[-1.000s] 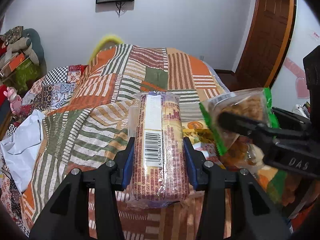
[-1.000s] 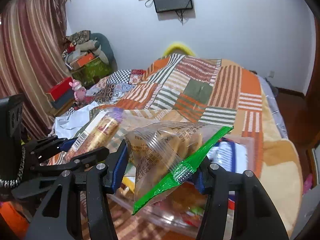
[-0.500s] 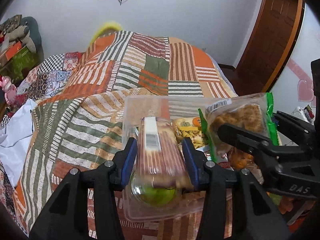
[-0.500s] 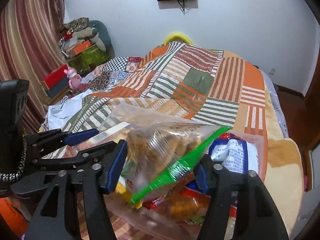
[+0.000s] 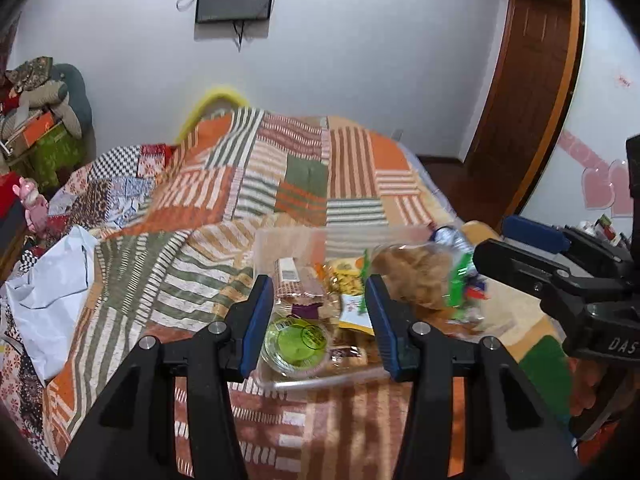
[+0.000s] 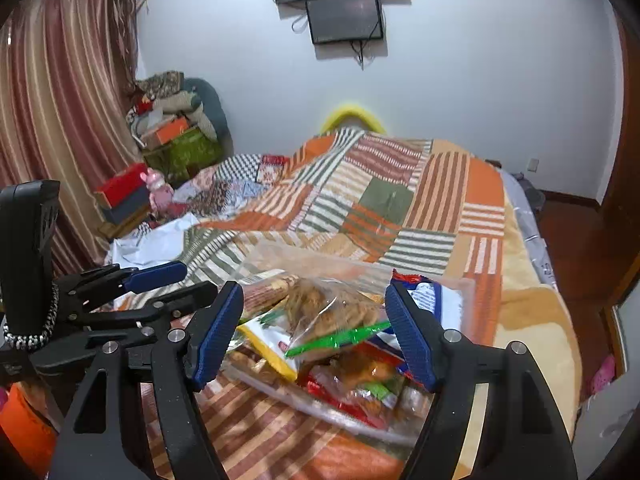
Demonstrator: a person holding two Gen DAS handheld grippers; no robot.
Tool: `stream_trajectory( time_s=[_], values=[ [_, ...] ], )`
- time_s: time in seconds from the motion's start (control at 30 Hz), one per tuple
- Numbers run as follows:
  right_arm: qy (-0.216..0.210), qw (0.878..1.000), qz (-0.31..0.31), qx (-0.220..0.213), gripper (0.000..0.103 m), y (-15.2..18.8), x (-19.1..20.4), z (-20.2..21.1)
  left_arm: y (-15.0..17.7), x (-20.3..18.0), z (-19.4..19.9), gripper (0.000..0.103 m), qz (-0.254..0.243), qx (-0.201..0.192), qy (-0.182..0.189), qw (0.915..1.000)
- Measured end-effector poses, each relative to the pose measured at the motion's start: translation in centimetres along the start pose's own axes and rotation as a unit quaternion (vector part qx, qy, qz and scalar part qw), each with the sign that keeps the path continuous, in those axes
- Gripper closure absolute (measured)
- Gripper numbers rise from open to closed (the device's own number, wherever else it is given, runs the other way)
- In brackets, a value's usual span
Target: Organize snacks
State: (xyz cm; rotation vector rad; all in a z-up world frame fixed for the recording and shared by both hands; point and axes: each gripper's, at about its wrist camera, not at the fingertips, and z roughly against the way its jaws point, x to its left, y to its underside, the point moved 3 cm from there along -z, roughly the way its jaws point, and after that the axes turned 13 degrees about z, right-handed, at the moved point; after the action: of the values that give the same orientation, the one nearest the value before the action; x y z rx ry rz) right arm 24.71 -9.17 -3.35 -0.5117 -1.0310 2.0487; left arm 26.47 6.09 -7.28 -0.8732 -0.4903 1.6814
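Note:
A clear plastic bin of snacks sits on the patchwork bed. The brown biscuit pack lies in its left part, above a green-lidded cup. The clear cookie bag with a green strip lies on top of the other snacks in the bin; it also shows in the left wrist view. My left gripper is open and empty above the bin's near edge. My right gripper is open and empty just above the cookie bag.
The striped patchwork blanket covers the bed. A white plastic bag lies at the left. Boxes and a pink toy are stacked by the curtain. A wooden door stands at the right.
Both grippers opened and let go. The biscuit pack and the cookie bag dropped into the bin, and both grippers pulled back from them.

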Motion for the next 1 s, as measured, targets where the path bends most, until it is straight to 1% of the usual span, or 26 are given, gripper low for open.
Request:
stream_trajectory(
  time_s=[0.17,0.23,0.3,0.37,0.4,0.43,0.47,0.53,0.57,0.6,0.63,0.73,0.83,1.0],
  values=[
    [0.020,0.999,-0.002,-0.029,0.030,-0.1,0.4,3.8,-0.2,-1.2,4.8,0.055,0.003,-0.041,0.017,0.9990],
    [0.026,0.999,-0.003,-0.041,0.027,0.0,0.7,5.3,-0.1,-1.9,6.8,0.049,-0.001,-0.062,0.018,0.9979],
    [0.038,0.998,-0.004,-0.057,0.020,0.1,0.9,6.9,0.1,-2.4,8.5,0.044,-0.006,-0.081,0.017,0.9965],
    [0.052,0.996,-0.001,-0.072,0.018,0.1,1.2,8.6,0.4,-3.1,10.3,0.044,-0.013,-0.101,0.019,0.9946],
    [0.056,0.995,0.001,-0.077,0.018,0.1,1.4,9.1,0.5,-3.3,11.1,0.040,-0.015,-0.109,0.019,0.9937],
    [0.059,0.995,0.002,-0.082,0.017,0.2,1.5,9.7,0.6,-3.5,11.8,0.033,-0.016,-0.116,0.019,0.9929],
    [0.061,0.994,0.001,-0.086,0.016,0.2,1.7,10.2,0.8,-3.7,12.6,0.031,-0.016,-0.127,0.020,0.9916],
    [0.065,0.993,-0.001,-0.098,0.008,0.4,1.9,11.3,1.2,-4.1,14.1,0.025,-0.019,-0.146,0.021,0.9888],
    [0.070,0.992,-0.003,-0.106,0.002,0.4,2.1,11.8,1.3,-4.2,14.6,0.023,-0.022,-0.151,0.022,0.9880],
    [0.074,0.991,-0.005,-0.112,0.000,0.7,2.2,12.4,1.4,-4.4,15.1,0.016,-0.025,-0.156,0.023,0.9873],
    [0.077,0.990,-0.004,-0.116,0.000,0.7,2.2,12.7,1.6,-4.5,15.6,0.011,-0.023,-0.162,0.023,0.9862],
    [0.089,0.988,0.002,-0.124,0.000,0.7,2.4,13.4,2.0,-4.9,16.7,0.006,-0.022,-0.176,0.022,0.9838],
    [0.101,0.987,0.007,-0.124,0.000,0.8,2.6,13.6,2.2,-5.2,17.4,0.002,-0.027,-0.185,0.017,0.9822],
    [0.099,0.987,0.003,-0.124,0.000,1.4,2.8,13.9,2.5,-5.1,17.8,0.001,-0.018,-0.187,0.020,0.9819]
  ],
)
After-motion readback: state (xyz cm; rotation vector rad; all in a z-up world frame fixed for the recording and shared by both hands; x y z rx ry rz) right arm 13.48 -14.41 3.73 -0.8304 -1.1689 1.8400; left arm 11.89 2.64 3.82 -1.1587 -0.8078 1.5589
